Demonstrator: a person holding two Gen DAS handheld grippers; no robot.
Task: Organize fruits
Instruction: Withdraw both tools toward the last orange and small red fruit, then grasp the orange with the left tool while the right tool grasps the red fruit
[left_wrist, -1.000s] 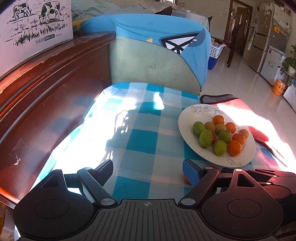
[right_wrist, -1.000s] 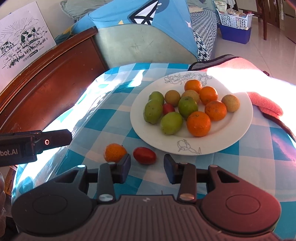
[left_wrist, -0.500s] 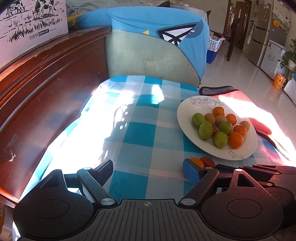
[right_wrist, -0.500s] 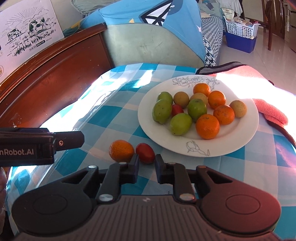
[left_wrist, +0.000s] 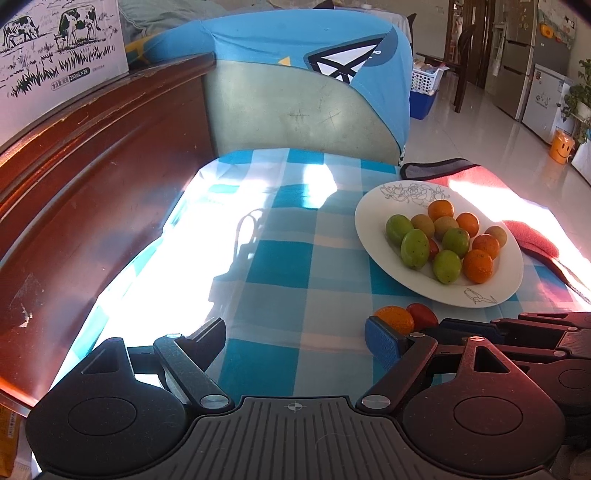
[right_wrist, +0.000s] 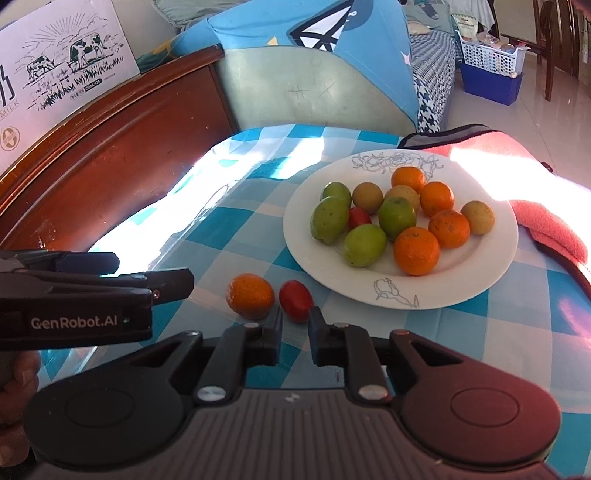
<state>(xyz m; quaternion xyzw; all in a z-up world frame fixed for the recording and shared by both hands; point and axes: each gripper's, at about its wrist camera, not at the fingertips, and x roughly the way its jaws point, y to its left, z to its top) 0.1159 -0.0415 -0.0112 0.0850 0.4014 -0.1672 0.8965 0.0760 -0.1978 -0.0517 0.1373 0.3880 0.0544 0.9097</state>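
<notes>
My right tool (right_wrist: 295, 334) sits low over the table (right_wrist: 236, 236), its two fingers drawn close with only a narrow gap, and that gap lines up right behind the small red fruit (right_wrist: 295, 300). The pads are just short of it, gripping nothing. Just left of the red one lies a loose orange (right_wrist: 250, 300), the two almost touching, both on the blue checked cloth in front of the white plate (right_wrist: 491, 258).

The plate carries the rest: green fruits on its left side, oranges on its right, a few yellowish-brown ones toward the back, and one more small red fruit tucked among the greens.

My left tool (left_wrist: 295, 336) is spread wide, empty, hovering over bare cloth to the left of the plate (left_wrist: 373, 236). From its camera the loose orange (left_wrist: 394, 319) and the red fruit (left_wrist: 423, 314) peek out just past its blue right pad (left_wrist: 382, 343), with my right tool's dark body (left_wrist: 535, 332) crowding in beside them.

Strong sunlight washes across the cloth's left edge, next to a dark wooden board (right_wrist: 110, 158). A pink cloth (right_wrist: 546, 225) lies beyond the plate on the right.
</notes>
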